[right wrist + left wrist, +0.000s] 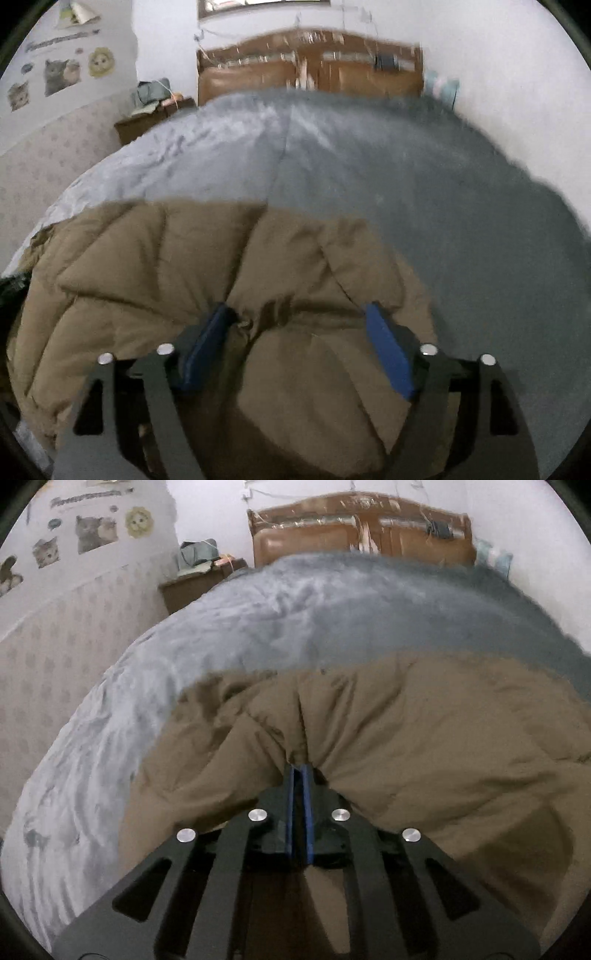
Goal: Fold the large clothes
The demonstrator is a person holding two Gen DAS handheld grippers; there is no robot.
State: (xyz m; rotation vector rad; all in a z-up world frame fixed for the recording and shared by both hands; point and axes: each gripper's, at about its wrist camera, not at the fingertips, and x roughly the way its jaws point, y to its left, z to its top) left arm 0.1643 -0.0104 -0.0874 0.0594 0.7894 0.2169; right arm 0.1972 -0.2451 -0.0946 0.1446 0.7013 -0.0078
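- So you've got a big bed (240, 627) with a fuzzy grey blanket (369, 166) over it, wooden headboard (362, 535) at the far end, cat stickers (94, 531) on the wall off to the left and a cluttered nightstand (192, 583) by the bed's far corner.
- The thing you're folding is the puffy brown jacket (424, 738), lying bunched on the near part of the blanket and filling the lower half of both wrist views.
- Your left gripper (300, 771) is clenched tight on a pinch of the jacket; the fabric puckers right where the blue pads (307, 794) meet, with creases fanning out from there.
- Your right gripper (299, 317) is spread wide, straddling a padded bulge of the jacket. The left pad (207, 339) looks pushed into the fabric, the right pad (388, 350) sits at the jacket's edge next to the blanket, and I wouldn't call that a real grip.
- Looks to me like you're in the grab stage of a fold: one side secured, the other lining up.
- Next move probably calls for closing the right gripper on a thinner bit, since that puffy section may squish out, then lifting both ends evenly.
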